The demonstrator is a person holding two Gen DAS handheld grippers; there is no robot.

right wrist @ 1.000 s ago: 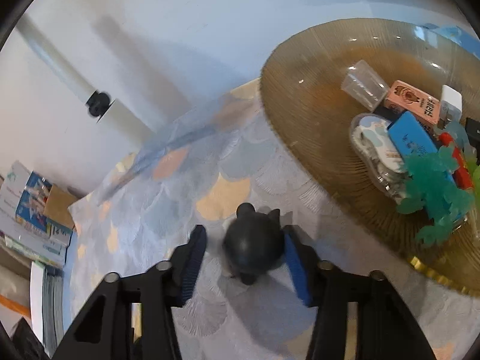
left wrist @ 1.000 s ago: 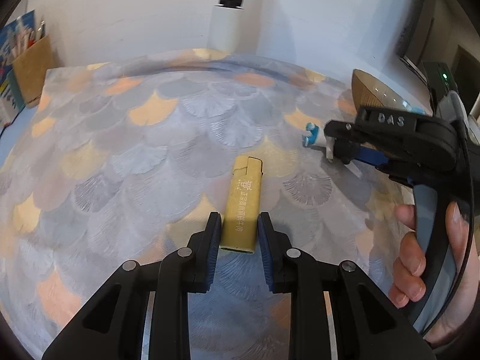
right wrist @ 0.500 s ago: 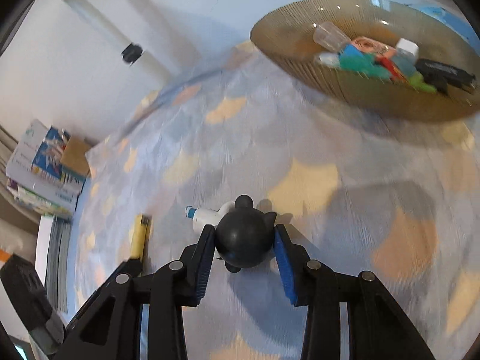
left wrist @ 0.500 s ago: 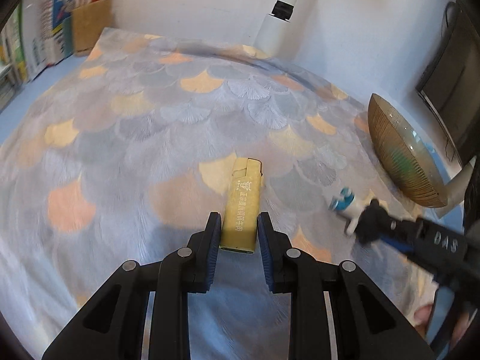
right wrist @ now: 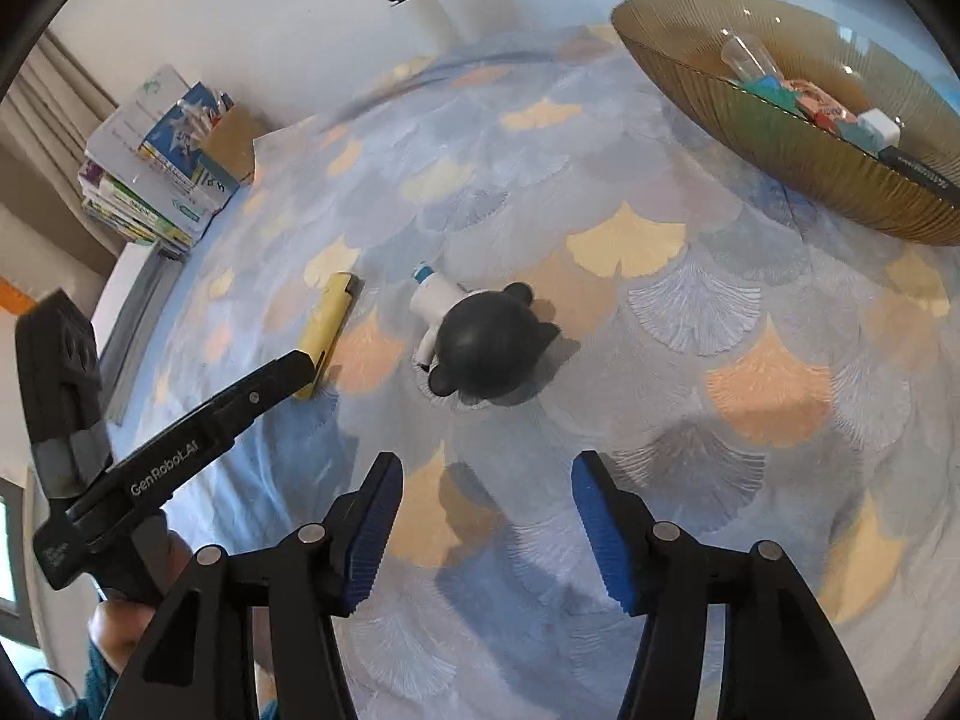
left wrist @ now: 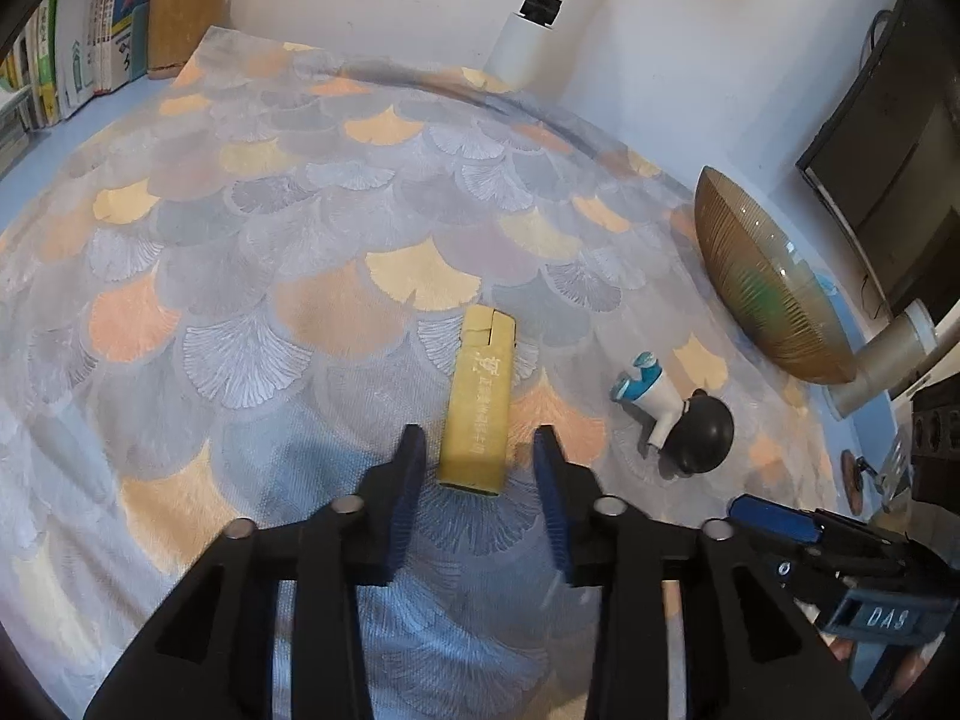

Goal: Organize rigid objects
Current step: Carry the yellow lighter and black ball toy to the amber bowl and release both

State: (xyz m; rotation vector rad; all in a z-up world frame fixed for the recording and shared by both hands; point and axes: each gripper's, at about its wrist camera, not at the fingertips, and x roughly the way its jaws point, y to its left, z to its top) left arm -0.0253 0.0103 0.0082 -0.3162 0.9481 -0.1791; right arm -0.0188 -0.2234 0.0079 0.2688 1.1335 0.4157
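A yellow rectangular block lies on the patterned cloth, its near end between the fingers of my left gripper. The jaws are opening and the pads stand off the block on both sides. To its right lie a black round figure and a small white-and-blue figure. In the right wrist view the black figure rests on the cloth ahead of my right gripper, whose jaws are opening with nothing between them. The yellow block and the white-and-blue figure lie left of the black figure.
An amber ribbed glass bowl with several small items stands at the far right, bowl. Books and a cardboard holder sit at the far left edge. A white pipe rises at the back wall. A dark monitor stands right.
The left jaws have parted from the yellow block, which now lies free. The right gripper let go of the black figure and drew back; the figure sits on the cloth beside the white-and-blue one.
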